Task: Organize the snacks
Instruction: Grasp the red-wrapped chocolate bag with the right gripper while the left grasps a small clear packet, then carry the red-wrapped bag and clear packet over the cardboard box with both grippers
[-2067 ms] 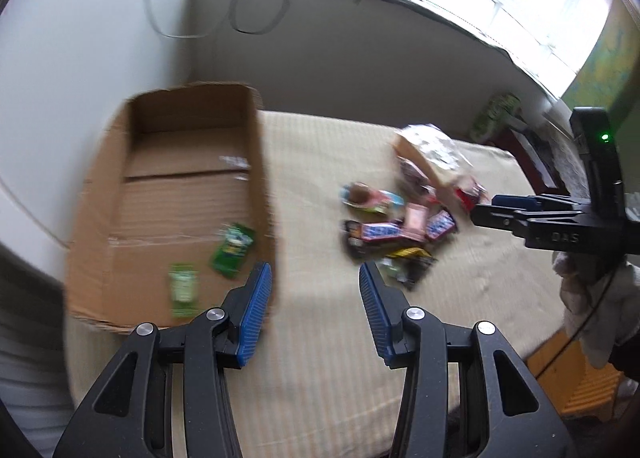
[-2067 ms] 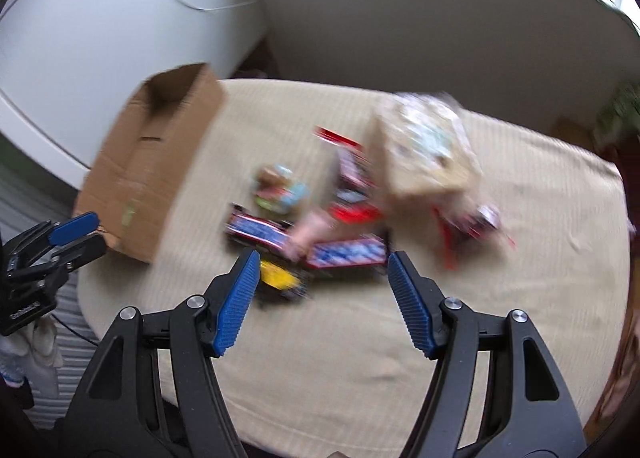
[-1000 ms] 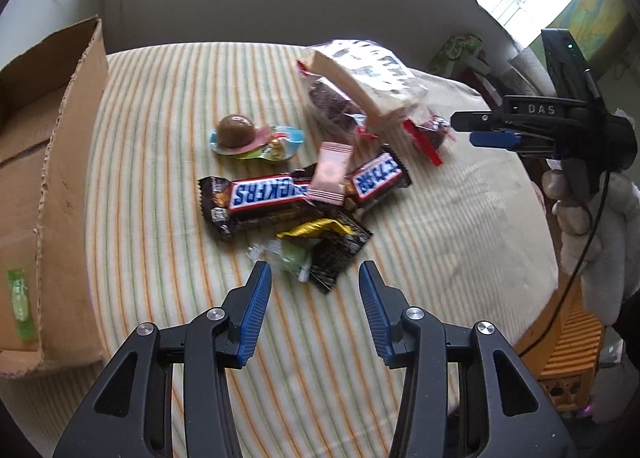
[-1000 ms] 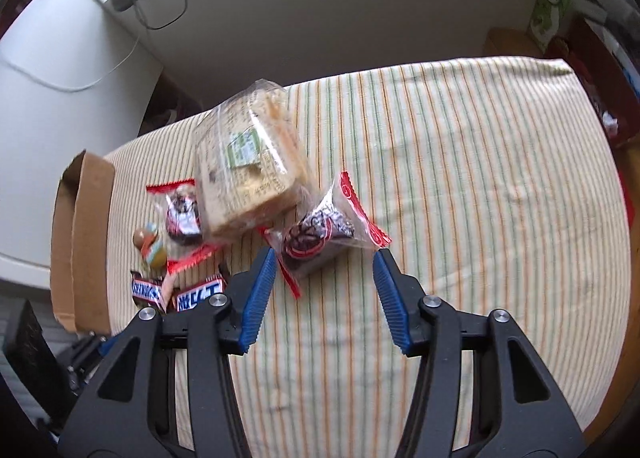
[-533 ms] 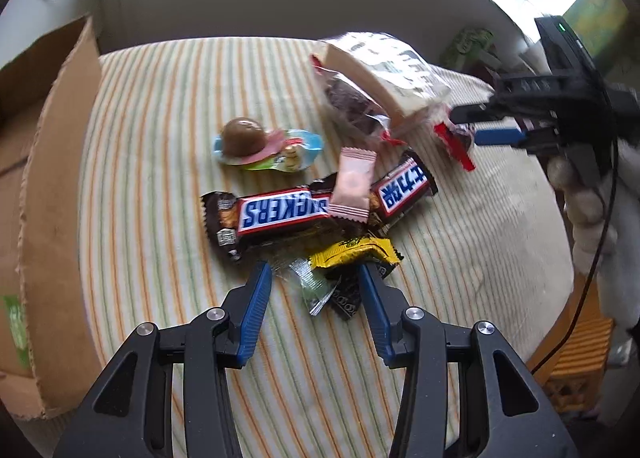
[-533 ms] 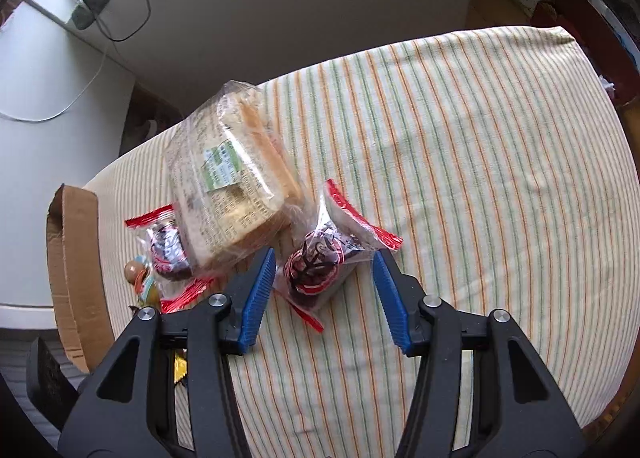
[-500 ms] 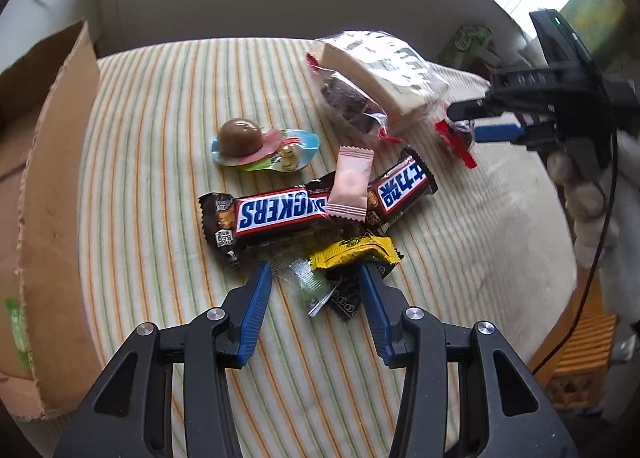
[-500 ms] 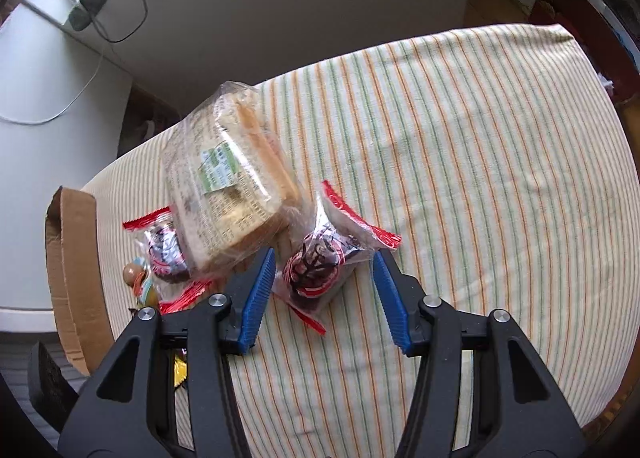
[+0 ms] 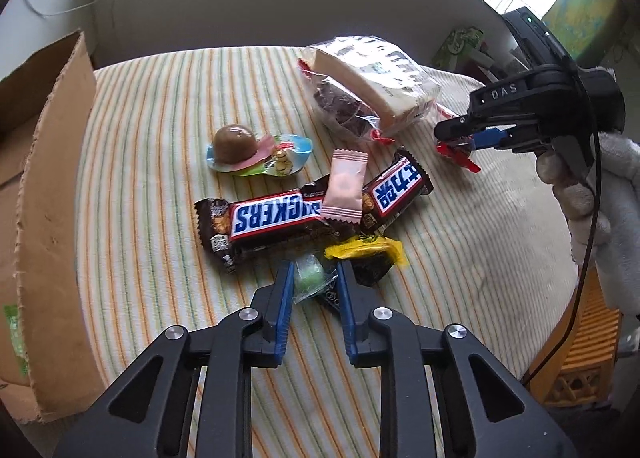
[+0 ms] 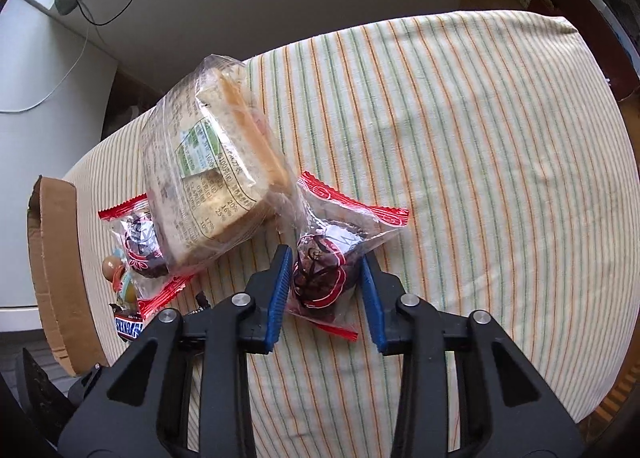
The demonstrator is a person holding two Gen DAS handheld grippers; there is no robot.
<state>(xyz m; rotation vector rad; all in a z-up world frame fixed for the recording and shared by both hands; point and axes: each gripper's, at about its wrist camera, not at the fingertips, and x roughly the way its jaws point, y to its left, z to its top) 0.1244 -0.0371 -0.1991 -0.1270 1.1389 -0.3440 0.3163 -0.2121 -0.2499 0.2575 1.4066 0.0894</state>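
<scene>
My left gripper (image 9: 315, 271) points down at the near edge of a snack pile. Its jaws are closing, and the pads pinch a green candy (image 9: 308, 277) in clear wrap. Just beyond lie a yellow wrapper (image 9: 366, 250), a Snickers bar (image 9: 276, 216), a pink sachet (image 9: 344, 188) and a second Snickers (image 9: 394, 190). My right gripper (image 10: 325, 264) is closing too, its pads touching both sides of a red-edged cake packet (image 10: 320, 270). The left wrist view shows that gripper (image 9: 454, 135) at the far right over the red wrapper.
A bagged sandwich (image 10: 212, 162) lies on a second cake packet (image 10: 138, 242). A chocolate egg pack (image 9: 256, 148) sits left of it. An open cardboard box (image 9: 48, 198) stands at the left edge of the striped tablecloth (image 10: 480, 138). A gloved hand (image 9: 580, 186) holds the right gripper.
Both pairs of jaws have narrowed. The left ones closed onto the green candy. The right gripper sank a little and closed around the cake packet.
</scene>
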